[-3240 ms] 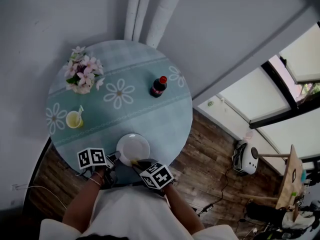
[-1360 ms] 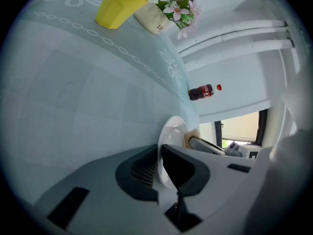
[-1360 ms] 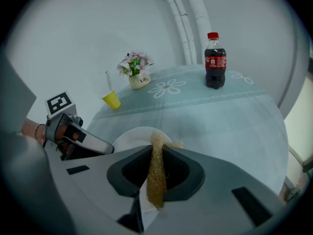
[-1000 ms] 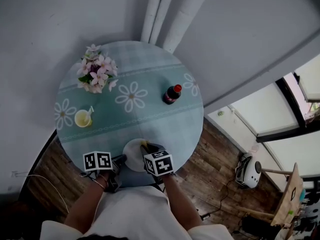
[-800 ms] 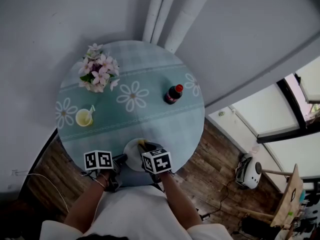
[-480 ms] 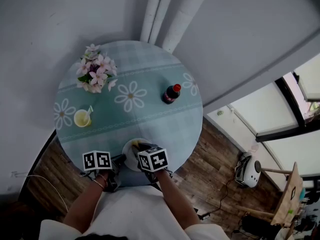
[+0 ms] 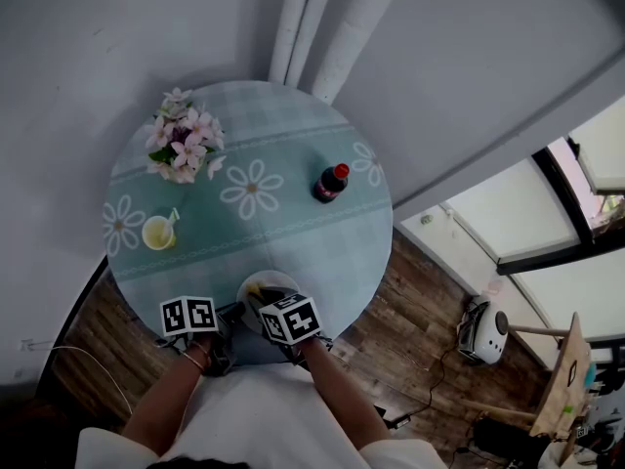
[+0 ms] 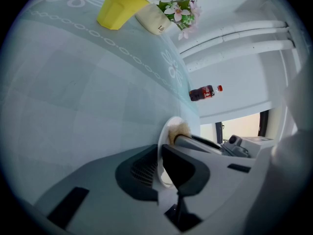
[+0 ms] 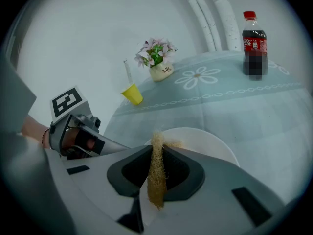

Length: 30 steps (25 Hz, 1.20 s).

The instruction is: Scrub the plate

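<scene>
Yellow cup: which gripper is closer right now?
Left. The left gripper clamps the plate at the rim on the side facing the yellow cup; the right gripper, shut on the sponge, sits over the plate, farther away.

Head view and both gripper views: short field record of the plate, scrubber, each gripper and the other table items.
plate: white, at the near edge of the table
left gripper: shut on the plate's rim
right gripper: shut on a tan scrub pad
scrub pad: tip against the plate
table: round, teal flowered cloth
also there: cola bottle upright, yellow cup with straw, flowers
</scene>
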### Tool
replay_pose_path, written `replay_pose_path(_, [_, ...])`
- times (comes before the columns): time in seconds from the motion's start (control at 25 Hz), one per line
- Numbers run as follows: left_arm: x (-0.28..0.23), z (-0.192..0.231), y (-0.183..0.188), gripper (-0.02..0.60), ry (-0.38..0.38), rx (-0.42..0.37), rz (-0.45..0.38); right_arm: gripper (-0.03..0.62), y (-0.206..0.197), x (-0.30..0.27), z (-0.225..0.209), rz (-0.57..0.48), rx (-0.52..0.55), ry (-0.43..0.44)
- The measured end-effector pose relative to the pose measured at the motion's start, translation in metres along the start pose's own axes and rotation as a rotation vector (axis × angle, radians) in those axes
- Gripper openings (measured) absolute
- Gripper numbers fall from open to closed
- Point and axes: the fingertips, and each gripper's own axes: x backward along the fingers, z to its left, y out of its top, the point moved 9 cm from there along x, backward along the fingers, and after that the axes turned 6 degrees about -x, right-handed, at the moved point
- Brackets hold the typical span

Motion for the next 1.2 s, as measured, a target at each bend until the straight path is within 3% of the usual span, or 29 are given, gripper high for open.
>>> replay_pose_path(0.28, [0.000, 0.002, 0.000, 0.035, -0.005, 0.015, -0.014, 0.064, -0.012, -0.002, 0.011, 0.030, 0.013, 0.040])
replay_pose_path(0.48, [0.000, 0.003, 0.000, 0.035, -0.013, 0.016, -0.007, 0.064, -0.020, 0.001, 0.017, 0.002, 0.060, 0.001])
replay_pose_path(0.68, [0.001, 0.003, 0.001, 0.035, -0.012, 0.018, -0.003, 0.064, -0.026, 0.004, 0.020, 0.053, 0.067, 0.024])
replay_pose_path(1.2, [-0.001, 0.001, 0.002, 0.037, 0.007, 0.017, 0.016, 0.064, -0.044, 0.013, 0.030, 0.091, 0.187, -0.057])
